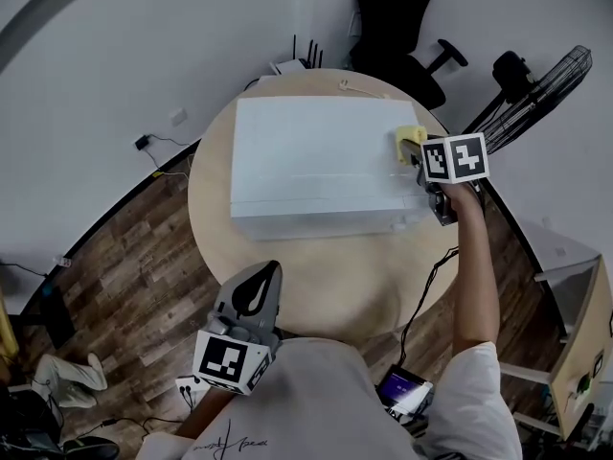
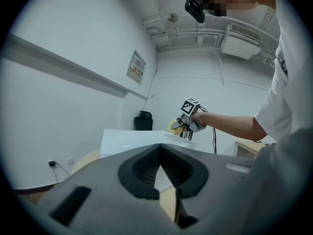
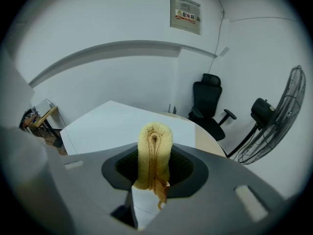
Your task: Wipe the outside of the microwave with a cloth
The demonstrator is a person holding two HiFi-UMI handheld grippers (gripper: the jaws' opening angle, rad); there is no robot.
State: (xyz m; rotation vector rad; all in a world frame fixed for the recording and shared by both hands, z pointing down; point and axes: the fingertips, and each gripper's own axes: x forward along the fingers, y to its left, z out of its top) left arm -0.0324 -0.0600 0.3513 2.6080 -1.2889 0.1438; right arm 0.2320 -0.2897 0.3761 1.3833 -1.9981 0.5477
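Note:
The white microwave (image 1: 316,166) lies on a round wooden table (image 1: 316,271), its broad top (image 3: 122,126) facing up. A folded yellow cloth (image 3: 154,153) is clamped in my right gripper (image 3: 154,168), which hovers at the microwave's right side near the far corner; the cloth (image 1: 410,140) rests on the top's right edge. From the left gripper view the right gripper (image 2: 188,124) and cloth (image 2: 174,126) show at the microwave (image 2: 132,141). My left gripper (image 2: 164,177) is shut and empty, held low near my body (image 1: 251,300), off the table's near edge.
A black office chair (image 1: 397,27) and a standing fan (image 1: 541,89) are behind the table to the right. A router (image 1: 297,63) sits at the table's far edge. A black cable (image 1: 426,290) runs off the table's right side. Wood floor lies to the left.

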